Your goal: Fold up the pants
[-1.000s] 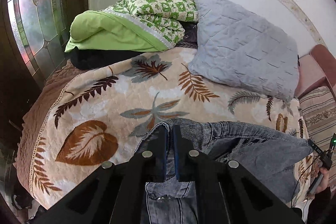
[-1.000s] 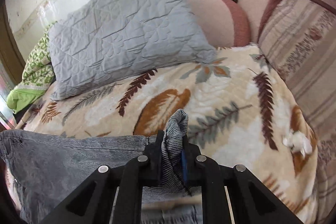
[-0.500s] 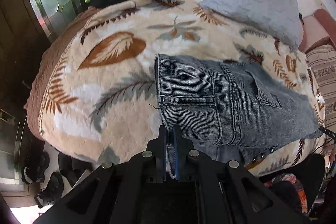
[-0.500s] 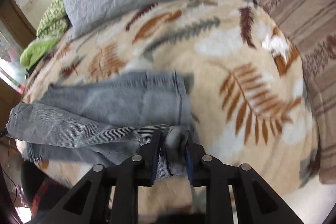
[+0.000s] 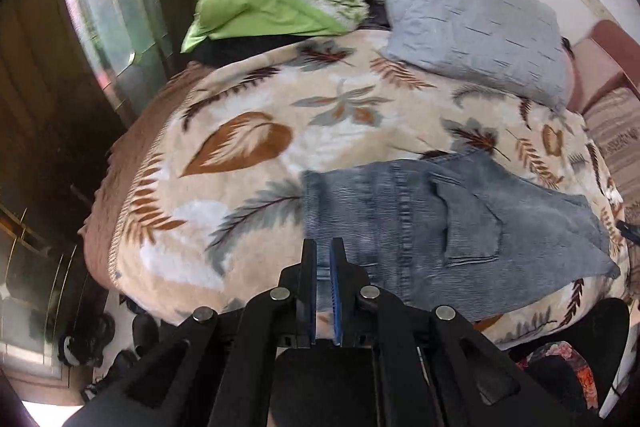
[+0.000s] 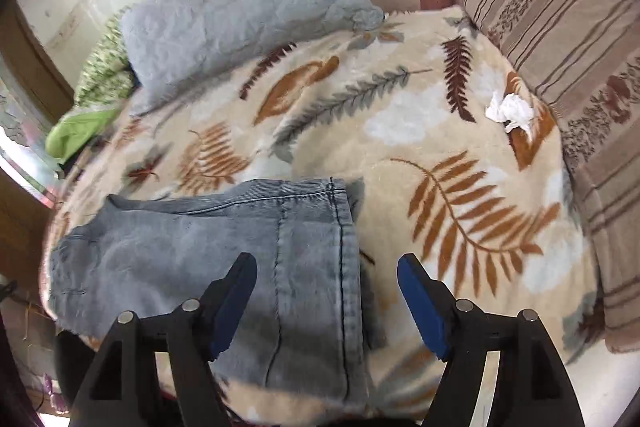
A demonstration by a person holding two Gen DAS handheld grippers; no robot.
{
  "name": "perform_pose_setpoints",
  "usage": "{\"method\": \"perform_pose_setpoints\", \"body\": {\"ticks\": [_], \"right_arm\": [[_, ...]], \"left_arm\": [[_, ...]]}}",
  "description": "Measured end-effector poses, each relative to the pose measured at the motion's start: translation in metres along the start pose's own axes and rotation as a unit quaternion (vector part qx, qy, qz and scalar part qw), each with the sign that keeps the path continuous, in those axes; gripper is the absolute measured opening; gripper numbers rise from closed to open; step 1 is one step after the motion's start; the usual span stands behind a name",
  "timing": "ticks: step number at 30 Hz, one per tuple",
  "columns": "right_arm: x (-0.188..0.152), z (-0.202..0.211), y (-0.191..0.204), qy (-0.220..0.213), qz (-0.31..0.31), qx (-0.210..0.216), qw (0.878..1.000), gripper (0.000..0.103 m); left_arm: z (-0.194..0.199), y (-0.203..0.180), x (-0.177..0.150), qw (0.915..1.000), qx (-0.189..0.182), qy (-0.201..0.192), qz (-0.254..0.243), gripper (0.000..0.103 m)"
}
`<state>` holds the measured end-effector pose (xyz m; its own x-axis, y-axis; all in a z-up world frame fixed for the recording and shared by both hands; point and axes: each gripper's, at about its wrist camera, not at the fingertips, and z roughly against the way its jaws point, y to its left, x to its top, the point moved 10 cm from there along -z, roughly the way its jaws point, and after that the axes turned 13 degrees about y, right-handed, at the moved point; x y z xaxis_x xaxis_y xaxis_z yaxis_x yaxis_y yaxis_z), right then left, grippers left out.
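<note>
Grey-blue denim pants (image 5: 440,227) lie flat on a leaf-patterned blanket (image 5: 248,163), near the bed's front edge. In the right wrist view the pants (image 6: 224,251) show a hemmed edge at their right side. My left gripper (image 5: 323,247) hovers at the pants' left hem; its jaws stand almost together with a thin gap, and no cloth shows between them. My right gripper (image 6: 326,267) is open wide above the right end of the pants, holding nothing.
A grey quilted pillow (image 5: 472,27) and green bedding (image 5: 264,11) lie at the back. A striped cushion (image 6: 560,39) lines the right side. A crumpled white tissue (image 6: 510,111) lies on the blanket. A glass door (image 5: 104,7) stands left of the bed.
Both grippers carried the pants' edge toward the front and laid it down. The right gripper has opened and let go of the cloth. The left gripper no longer pinches denim.
</note>
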<state>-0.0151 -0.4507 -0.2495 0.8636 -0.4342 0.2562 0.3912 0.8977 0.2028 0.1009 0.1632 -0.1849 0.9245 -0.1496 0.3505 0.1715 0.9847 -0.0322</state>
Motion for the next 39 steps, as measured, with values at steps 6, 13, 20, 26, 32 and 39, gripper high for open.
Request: {"method": "perform_pose_setpoints", "body": {"ticks": [6,13,20,26,32,39], "right_arm": [[0.02,-0.069,-0.003,0.082,-0.017,-0.019,0.996,0.023],[0.053,-0.029,0.018,0.014,0.043,-0.06,0.997,0.012],[0.084,-0.027,0.004,-0.034,0.01,-0.057,0.998,0.012],[0.067,-0.072,-0.029,0.012,-0.082,-0.048,0.995,0.016],[0.061,0.011,-0.034,-0.123,-0.098,-0.074,0.985,0.016],[0.004,-0.001,0.071,-0.044,0.045,-0.002,0.998,0.016]], "left_arm": [[-0.054,-0.045,0.006,0.9991,-0.015,0.035,-0.017,0.006],[-0.095,-0.049,0.002,0.9975,0.002,0.071,0.004,0.006],[-0.097,-0.047,-0.007,0.9978,0.015,0.062,0.016,0.006],[-0.097,-0.046,-0.012,0.9971,0.037,0.066,0.009,0.006],[-0.056,-0.065,0.003,0.9987,0.049,-0.007,-0.014,0.011],[-0.069,-0.133,0.0,0.9955,0.045,-0.011,-0.083,0.063]]}}
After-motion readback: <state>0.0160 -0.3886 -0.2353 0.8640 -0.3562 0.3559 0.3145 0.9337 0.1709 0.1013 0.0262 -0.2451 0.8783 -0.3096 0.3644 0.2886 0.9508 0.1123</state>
